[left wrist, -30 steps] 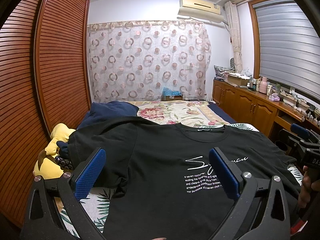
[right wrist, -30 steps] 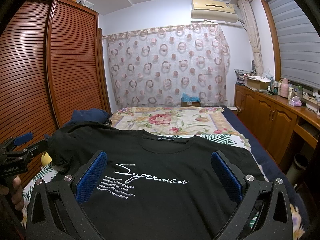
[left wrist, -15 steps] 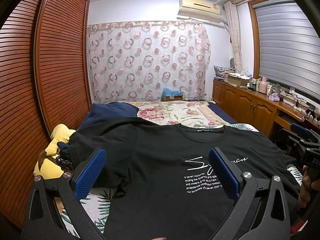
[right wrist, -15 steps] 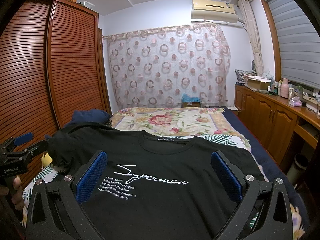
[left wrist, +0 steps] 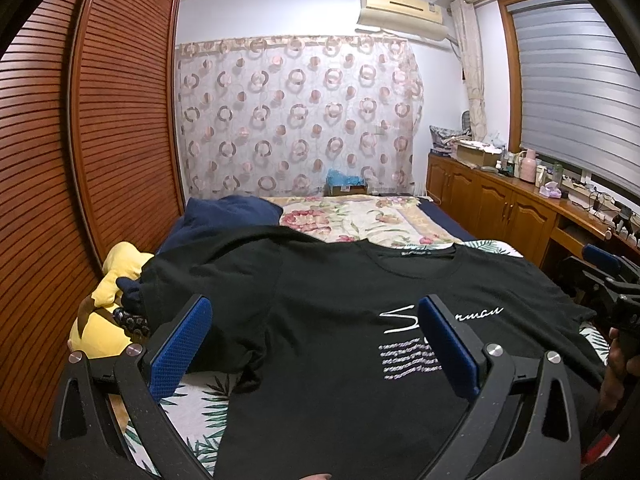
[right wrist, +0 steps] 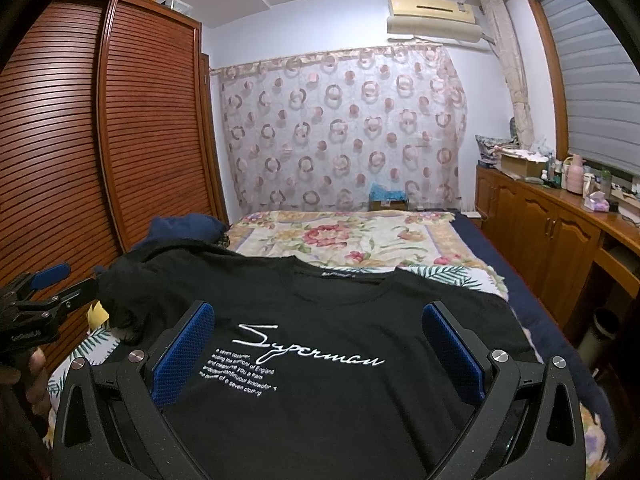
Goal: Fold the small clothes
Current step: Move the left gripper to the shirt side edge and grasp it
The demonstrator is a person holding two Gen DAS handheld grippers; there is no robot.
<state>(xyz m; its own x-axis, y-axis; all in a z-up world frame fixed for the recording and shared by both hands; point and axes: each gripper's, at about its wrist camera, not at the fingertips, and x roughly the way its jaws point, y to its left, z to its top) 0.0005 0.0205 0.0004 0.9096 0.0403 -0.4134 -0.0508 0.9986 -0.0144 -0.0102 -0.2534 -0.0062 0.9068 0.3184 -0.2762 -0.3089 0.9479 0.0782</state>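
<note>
Black T-shirt (right wrist: 320, 320) spread face up on bed (right wrist: 360, 240), white script print toward 6 o'clock, collar toward 12 o'clock, one sleeve bunched at 9 o'clock near yellow plush toy (left wrist: 108, 312). Left hand-held gripper (left wrist: 314, 340) hovering above shirt with blue pads (left wrist: 180, 344) wide apart, gripping nothing. Right hand-held gripper (right wrist: 318, 350) likewise spread wide over the print, nothing between pads; wooden cabinet (right wrist: 560, 248) along 3 o'clock side, slatted wardrobe (right wrist: 80, 160) at 9 o'clock.
</note>
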